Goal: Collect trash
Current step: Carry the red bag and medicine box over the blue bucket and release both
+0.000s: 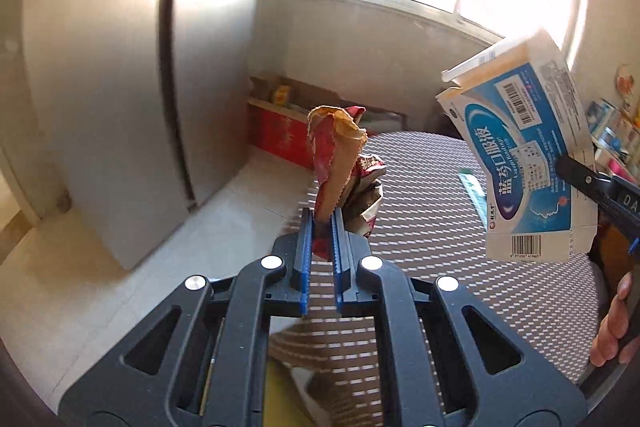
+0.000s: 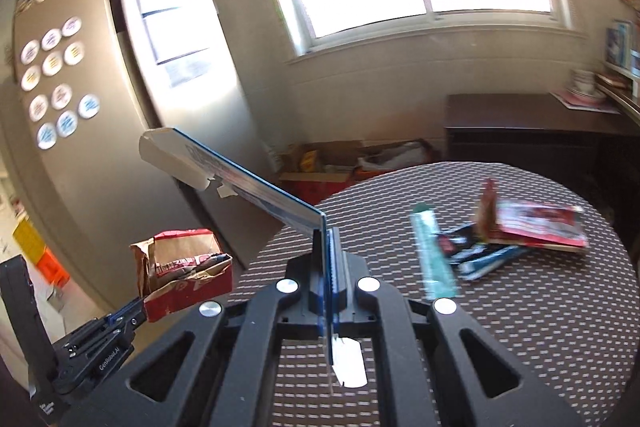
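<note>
You had both grippers loaded and lifted clear of the table, so the step in hand was the carry. Your left gripper (image 1: 320,215) was clamped on a crumpled red and tan snack wrapper (image 1: 340,167), which stood upright out of the blue pads with its torn top flaring above them. Your right gripper (image 2: 329,247) was closed on a flattened blue and white cardboard medicine box (image 2: 240,183), pinched by one edge so that the panel ran away up and to the left in that camera; from the left camera the same box (image 1: 528,163) hung beside the wrapper, near but not touching it.

Both pieces were in the air above the round table with the brown, white-dotted cloth (image 2: 540,327). More litter lay on that cloth: a green strip-shaped packet (image 2: 434,259), a dark blue wrapper (image 2: 480,259) and a red flat packet (image 2: 540,227), overlapping in a loose pile.

The likely destination was the open red cardboard box with a brown paper lining (image 2: 184,267) on the floor left of the table, already holding what looked like paper scraps, though blur made its contents hard to read. Another red carton (image 1: 280,135) stood under the window, so you would have had to pick which one served as the bin.

The next move called for swinging both loads over the chosen box, keeping the jaws shut until each piece sat over the opening, then releasing.
</note>
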Available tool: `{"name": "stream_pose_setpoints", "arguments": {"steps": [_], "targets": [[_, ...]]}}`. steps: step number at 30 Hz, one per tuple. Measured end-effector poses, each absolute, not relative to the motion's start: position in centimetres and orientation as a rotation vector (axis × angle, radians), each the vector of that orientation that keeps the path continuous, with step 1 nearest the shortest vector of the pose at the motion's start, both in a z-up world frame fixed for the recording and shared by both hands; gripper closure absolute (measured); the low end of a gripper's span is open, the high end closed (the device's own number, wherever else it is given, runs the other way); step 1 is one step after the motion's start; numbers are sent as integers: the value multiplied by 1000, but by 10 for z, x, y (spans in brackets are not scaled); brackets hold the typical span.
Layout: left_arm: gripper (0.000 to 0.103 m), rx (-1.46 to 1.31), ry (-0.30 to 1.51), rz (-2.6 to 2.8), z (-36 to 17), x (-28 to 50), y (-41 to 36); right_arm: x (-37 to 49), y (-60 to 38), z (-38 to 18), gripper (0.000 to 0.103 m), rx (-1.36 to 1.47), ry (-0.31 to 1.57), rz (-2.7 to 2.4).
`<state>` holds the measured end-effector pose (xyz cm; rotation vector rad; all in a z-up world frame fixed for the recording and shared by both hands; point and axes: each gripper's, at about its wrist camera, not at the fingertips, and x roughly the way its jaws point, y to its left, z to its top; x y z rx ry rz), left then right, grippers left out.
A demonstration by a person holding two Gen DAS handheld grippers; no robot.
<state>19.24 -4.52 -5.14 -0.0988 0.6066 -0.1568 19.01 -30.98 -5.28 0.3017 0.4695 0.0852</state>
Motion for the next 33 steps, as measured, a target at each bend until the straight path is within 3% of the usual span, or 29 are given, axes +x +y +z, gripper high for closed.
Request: {"name": "stream_pose_setpoints", "arguments": {"steps": [19, 21, 22, 23, 33], "targets": [[94, -207, 685, 98, -84, 191, 89, 243, -133, -72, 100, 170, 599, 385], [88, -217, 709, 114, -92, 202, 92, 247, -122, -75, 100, 158, 609, 386], [68, -225, 725, 146, -97, 207, 97, 249, -119, -77, 100, 155, 614, 384], [34, -231, 745, 192, -102, 212, 102, 252, -115, -78, 100, 153, 623, 382], [33, -300, 788, 269, -120, 218, 145, 286, -73, -110, 100, 115, 743, 416]]}}
